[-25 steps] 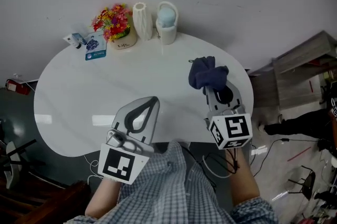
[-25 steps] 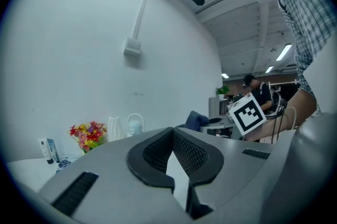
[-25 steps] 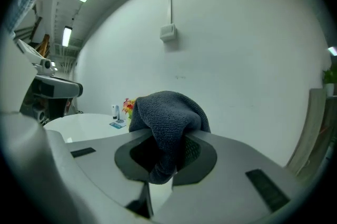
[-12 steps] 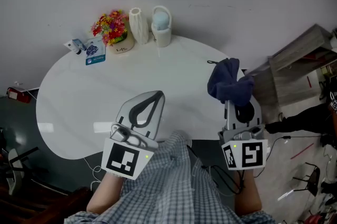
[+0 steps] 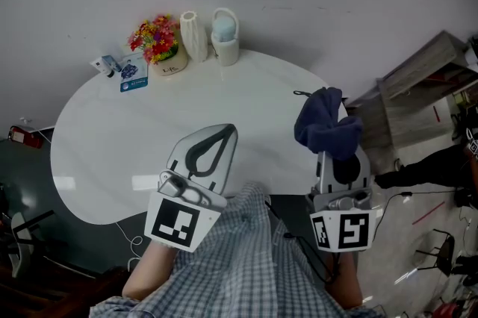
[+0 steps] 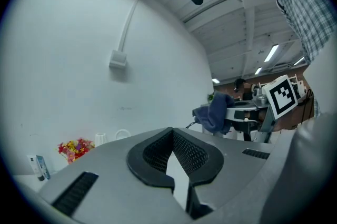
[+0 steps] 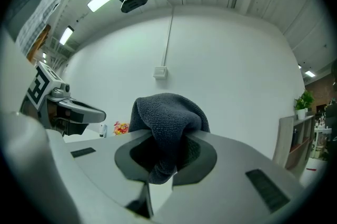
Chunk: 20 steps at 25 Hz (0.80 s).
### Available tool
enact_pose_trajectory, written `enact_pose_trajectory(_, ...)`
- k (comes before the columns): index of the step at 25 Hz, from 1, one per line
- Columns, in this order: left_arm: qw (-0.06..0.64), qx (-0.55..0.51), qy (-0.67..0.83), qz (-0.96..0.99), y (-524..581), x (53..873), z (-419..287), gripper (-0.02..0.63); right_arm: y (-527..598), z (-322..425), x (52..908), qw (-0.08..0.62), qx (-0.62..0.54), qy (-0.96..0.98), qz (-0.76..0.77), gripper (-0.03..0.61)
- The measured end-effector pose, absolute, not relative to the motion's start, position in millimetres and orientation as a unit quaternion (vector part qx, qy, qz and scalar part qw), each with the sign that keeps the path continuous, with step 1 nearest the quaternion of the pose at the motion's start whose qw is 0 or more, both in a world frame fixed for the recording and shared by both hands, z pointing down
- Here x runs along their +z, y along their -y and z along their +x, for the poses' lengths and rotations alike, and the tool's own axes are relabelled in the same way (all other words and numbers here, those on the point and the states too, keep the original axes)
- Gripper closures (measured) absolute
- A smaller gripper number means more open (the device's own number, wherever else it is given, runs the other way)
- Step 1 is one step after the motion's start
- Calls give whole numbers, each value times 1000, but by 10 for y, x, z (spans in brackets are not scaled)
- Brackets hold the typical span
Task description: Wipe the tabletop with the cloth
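The dark blue cloth [image 5: 326,128] hangs bunched from my right gripper [image 5: 337,154], which is shut on it and held in the air over the right rim of the white oval tabletop [image 5: 112,137]. In the right gripper view the cloth [image 7: 166,125] drapes over the jaws and fills the gap between them. My left gripper [image 5: 209,143] hovers near the table's front edge; its jaws meet at the tips with nothing between them. The left gripper view shows the right gripper holding the cloth [image 6: 215,111] off to the right.
At the table's back stand a pot of colourful flowers [image 5: 158,42], a ribbed white vase [image 5: 195,34] and a white holder with a pale blue ball [image 5: 224,35]. A small tube and a blue card [image 5: 135,73] lie at the back left. Wooden furniture [image 5: 422,92] stands right of the table.
My right gripper has carried the cloth rightward and toward me, from above the table's right part to its right rim. The left gripper has barely shifted.
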State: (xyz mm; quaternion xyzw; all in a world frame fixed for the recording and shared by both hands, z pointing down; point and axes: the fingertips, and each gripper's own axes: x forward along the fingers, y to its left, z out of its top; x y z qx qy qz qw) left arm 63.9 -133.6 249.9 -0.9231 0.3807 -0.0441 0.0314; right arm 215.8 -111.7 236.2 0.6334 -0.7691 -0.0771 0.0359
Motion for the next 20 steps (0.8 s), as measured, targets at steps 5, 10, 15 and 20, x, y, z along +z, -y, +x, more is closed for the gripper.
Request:
enact_pose_trajectory(5,31,-42,-374,-926,1330,2490,692,611,1107,2187,2357,42,-82,765,638,542)
enact_pose_trajectory(10,29,-41,-371,-927,1304,2492,721,611,1067,2212,2366,46,-82,762,640,543)
enact_pose_trajectory(15,29,-42,-365,-930,1287,2498,777,611,1051,2249,2375,48,-81,759,644,541)
enact_pose_trajectory(20,27,-42,-363,-931,1270,2504,795,611,1036,2276,2382,52,-82,757,646,543)
